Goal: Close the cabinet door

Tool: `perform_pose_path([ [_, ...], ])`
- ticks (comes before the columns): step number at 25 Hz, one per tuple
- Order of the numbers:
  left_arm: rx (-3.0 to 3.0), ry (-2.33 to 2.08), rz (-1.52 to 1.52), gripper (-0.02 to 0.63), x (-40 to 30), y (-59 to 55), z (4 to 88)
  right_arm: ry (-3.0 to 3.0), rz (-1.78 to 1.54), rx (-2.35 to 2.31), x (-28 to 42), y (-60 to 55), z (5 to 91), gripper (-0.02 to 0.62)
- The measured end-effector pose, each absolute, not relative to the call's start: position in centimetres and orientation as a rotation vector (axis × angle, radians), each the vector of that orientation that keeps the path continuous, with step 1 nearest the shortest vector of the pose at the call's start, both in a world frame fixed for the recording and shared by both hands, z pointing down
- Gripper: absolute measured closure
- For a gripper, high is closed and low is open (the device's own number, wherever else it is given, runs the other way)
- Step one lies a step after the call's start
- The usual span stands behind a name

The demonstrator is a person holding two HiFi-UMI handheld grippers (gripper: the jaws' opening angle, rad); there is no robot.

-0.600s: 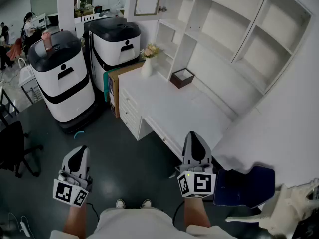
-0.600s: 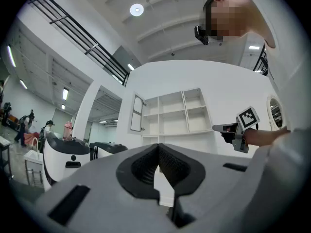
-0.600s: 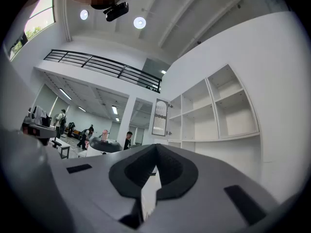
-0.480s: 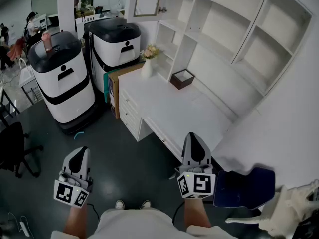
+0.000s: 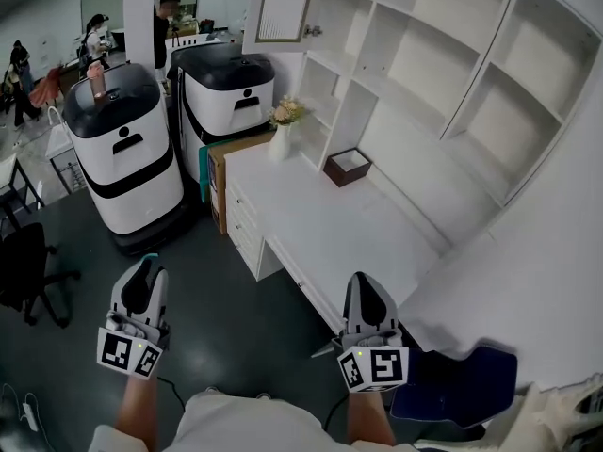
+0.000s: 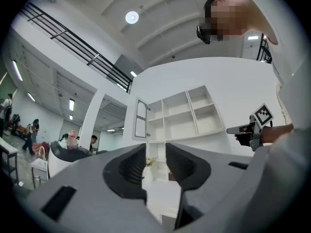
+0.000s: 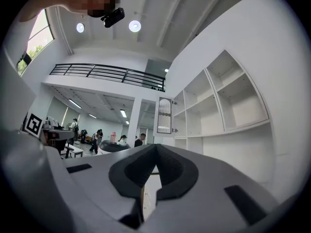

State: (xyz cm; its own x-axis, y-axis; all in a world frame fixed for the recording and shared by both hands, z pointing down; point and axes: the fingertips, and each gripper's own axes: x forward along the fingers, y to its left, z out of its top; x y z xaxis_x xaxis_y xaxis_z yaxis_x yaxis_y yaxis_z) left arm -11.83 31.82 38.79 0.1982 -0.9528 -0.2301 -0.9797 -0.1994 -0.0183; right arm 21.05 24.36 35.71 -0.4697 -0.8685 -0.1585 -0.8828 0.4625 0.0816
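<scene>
A white tabletop point(image 5: 349, 224) carries a vase of flowers point(image 5: 280, 135) at its far left corner and a small brown box point(image 5: 348, 168) nearer its back edge. Left of the tabletop stand two white-and-black machines, one point(image 5: 231, 97) close by, the other point(image 5: 132, 158) topped with a pink bottle point(image 5: 95, 79)

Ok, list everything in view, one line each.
cabinet door: one, white, open at shelf unit's top left
shelf unit: one, white, above desk
desk: one, white, below shelves
vase of flowers: one, white, desk's far end
box: one, brown, on desk
machines: two, white and black, left of desk
office chair: one, black, far left
seat: one, blue, lower right
people: several, mixed clothing, far top left
left tool: one, grey, lower left, jaws slightly apart, empty
right tool: one, grey, lower right, jaws together, empty
</scene>
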Motion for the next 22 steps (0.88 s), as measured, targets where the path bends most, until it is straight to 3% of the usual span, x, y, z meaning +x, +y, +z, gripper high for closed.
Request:
perform_pose_path([
  [1,-2.285,1.876,0.261,0.473,-11.6,31.3,38.2,2.610,0.230,-1.557,21.5,24.1,35.9,0.597],
  [3,-2.249,1.862,0.286,0.402,-11.1,30.5,37.0,2.615,0.223,-1.543,22.2,23.5,36.2,0.597],
  [8,-2.200,1.866,0.301,0.263,-10.4,28.5,35.2,2.633,0.190,-1.489,23.5,22.6,37.3,0.596],
  [22,-2.261,1.817,0.265,0.238,-12.6,14.7,36.7,2.667,0.134,-1.511,19.9,13.1,39.9,0.597],
])
